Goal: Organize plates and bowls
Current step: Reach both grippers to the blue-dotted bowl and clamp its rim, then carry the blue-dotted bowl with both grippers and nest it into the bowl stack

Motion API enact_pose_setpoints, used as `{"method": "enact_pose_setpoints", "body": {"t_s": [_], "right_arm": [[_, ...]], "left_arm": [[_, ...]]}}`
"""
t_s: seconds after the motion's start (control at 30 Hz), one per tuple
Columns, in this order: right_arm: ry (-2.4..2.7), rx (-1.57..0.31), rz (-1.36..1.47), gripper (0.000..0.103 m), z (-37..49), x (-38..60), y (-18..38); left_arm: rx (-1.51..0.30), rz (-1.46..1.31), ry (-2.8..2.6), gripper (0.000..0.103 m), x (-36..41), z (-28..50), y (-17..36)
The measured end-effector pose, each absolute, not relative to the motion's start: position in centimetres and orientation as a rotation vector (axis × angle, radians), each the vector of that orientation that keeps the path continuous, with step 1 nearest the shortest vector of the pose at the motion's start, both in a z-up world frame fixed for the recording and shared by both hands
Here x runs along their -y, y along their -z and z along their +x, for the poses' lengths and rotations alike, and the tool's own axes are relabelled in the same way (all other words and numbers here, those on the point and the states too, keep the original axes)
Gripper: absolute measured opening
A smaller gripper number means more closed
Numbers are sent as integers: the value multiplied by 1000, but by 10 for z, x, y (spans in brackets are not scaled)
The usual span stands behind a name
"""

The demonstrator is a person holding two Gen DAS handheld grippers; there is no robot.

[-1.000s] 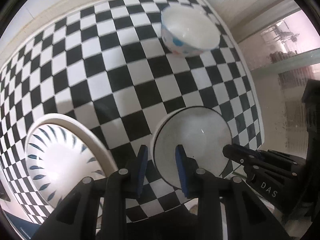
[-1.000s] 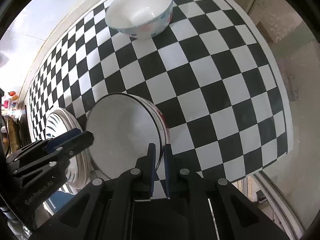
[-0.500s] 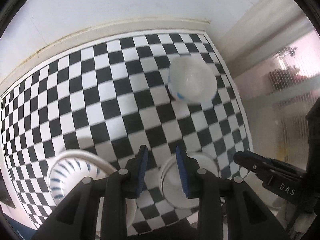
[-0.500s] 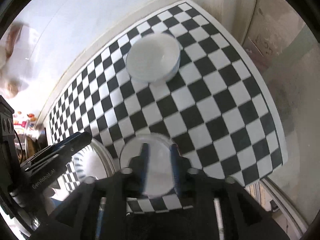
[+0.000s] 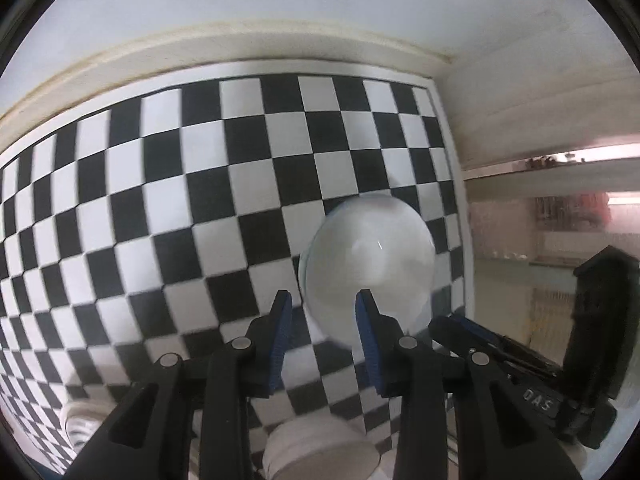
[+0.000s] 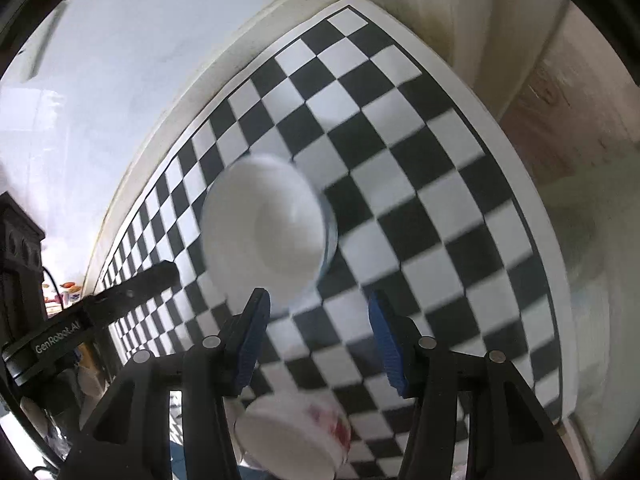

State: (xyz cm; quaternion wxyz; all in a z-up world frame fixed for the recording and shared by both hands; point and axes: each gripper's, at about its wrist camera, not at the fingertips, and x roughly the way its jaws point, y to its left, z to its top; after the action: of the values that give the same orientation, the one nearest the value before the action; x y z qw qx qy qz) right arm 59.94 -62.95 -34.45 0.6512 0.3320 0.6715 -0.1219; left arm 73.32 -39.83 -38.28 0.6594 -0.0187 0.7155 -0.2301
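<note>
Nearest, both grippers hang with jaws spread and nothing between them: the left gripper point(image 5: 322, 322) and the right gripper point(image 6: 318, 322). Under the right one sits a bowl with red marks point(image 6: 296, 436), inside hidden. Farther out on the checkered cloth point(image 6: 420, 160) stands a blurred, empty white bowl point(image 6: 266, 240). Only the left view shows a plate rim point(image 5: 80, 420).
</note>
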Motion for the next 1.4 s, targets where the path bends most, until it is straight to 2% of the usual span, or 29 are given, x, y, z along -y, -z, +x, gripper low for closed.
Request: {"method": "enact_pose_setpoints", "body": {"t_s": [0.33,0.4,0.43,0.47,0.57,0.73,1.0,1.4], "right_arm": [[217,-1624,714,52,641,636,397],[205,-1651,709,40,642,631,405],[209,-1667,706,26,643,630,411],[221,-1672,692,17,643,630,412],[222,-1672,669,11,644,630,413],[203,-1669,648,11,644,626,405],[189,-1614,630,11,630,606,359],[167,-1544,627,11,551,545,279]], "left_arm": [[-1659,-45,525,27,413,742,428],[-1657,-43,526,24,412,740,430],[-1656,-46,524,23,410,740,431],[-1655,-51,522,23,408,738,431],[-1652,-64,516,23,405,737,429],[-1630,-66,513,23,399,734,419],[-1579,-77,533,23,382,716,375],[-1530,-53,584,23,348,634,303]]}}
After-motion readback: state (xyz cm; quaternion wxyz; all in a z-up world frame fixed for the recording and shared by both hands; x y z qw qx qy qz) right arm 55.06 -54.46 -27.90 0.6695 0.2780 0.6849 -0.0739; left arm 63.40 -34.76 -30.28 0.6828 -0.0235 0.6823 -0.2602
